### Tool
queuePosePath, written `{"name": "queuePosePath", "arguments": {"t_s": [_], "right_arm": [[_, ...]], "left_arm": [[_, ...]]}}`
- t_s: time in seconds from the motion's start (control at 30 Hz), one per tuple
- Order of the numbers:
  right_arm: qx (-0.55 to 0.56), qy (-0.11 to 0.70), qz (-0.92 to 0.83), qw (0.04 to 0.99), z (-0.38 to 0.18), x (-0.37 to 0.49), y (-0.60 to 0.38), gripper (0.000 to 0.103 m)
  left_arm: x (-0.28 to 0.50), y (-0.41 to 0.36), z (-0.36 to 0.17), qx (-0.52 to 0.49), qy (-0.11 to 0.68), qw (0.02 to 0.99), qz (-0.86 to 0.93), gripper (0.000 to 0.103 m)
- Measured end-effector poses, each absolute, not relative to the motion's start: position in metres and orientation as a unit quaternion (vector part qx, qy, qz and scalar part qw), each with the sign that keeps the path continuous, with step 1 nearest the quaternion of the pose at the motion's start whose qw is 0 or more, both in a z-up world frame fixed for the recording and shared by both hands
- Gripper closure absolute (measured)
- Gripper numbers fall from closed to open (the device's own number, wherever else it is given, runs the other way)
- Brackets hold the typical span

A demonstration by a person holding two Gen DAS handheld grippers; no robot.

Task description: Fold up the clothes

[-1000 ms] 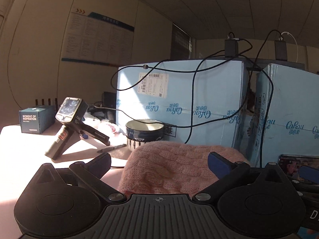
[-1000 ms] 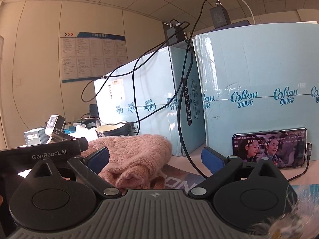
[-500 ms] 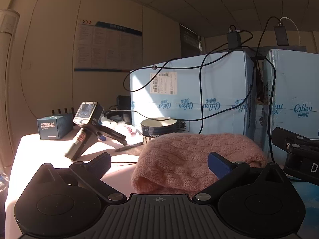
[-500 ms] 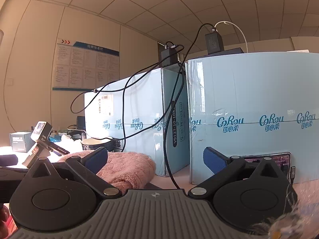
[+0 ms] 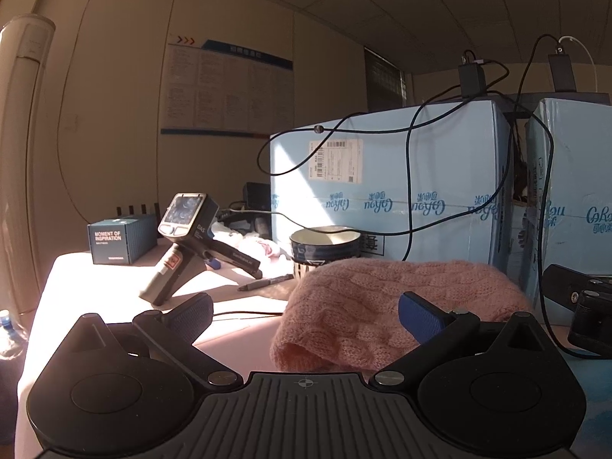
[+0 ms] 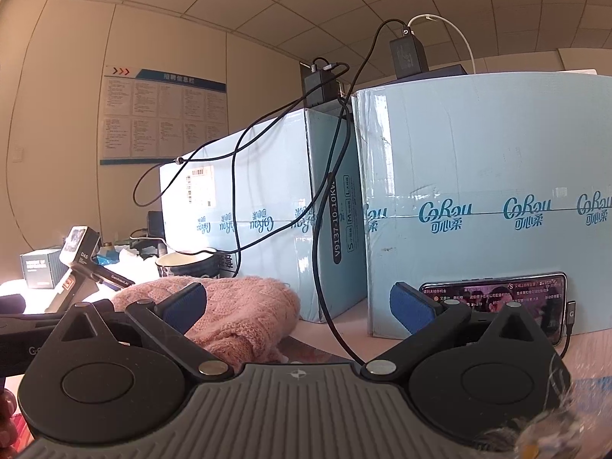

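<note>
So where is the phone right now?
In the right wrist view, the phone stands on its side at the right, leaning against the light blue box, with a cable plugged into its right end.

Two pale blue boxes are stood side by side at the back of the table, and black cables are draped over their fronts. Chargers are seen on top of them. A bowl is set before the left box, with a pen beside it. A handheld scanner and a small dark box are placed further left. A lit phone is leaned against the right box. A notice board is hung on the wall.
</note>
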State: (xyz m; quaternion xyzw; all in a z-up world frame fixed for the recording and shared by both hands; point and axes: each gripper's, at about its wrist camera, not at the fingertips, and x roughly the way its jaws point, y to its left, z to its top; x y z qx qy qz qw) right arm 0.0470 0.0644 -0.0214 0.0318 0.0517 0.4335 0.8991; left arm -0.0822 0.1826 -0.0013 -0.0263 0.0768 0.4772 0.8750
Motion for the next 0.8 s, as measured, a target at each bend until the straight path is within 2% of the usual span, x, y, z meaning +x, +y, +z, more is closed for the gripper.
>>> {"name": "queuePosePath", "arguments": {"t_s": [0.8], "right_arm": [[0.034,0.052,0.440,0.896,-0.0221,0.0469,0.0627,0.000]], "left_arm": [[-0.0815,0.1820,-0.0015,-0.022,0.081,0.876,0.475,0.000]]}}
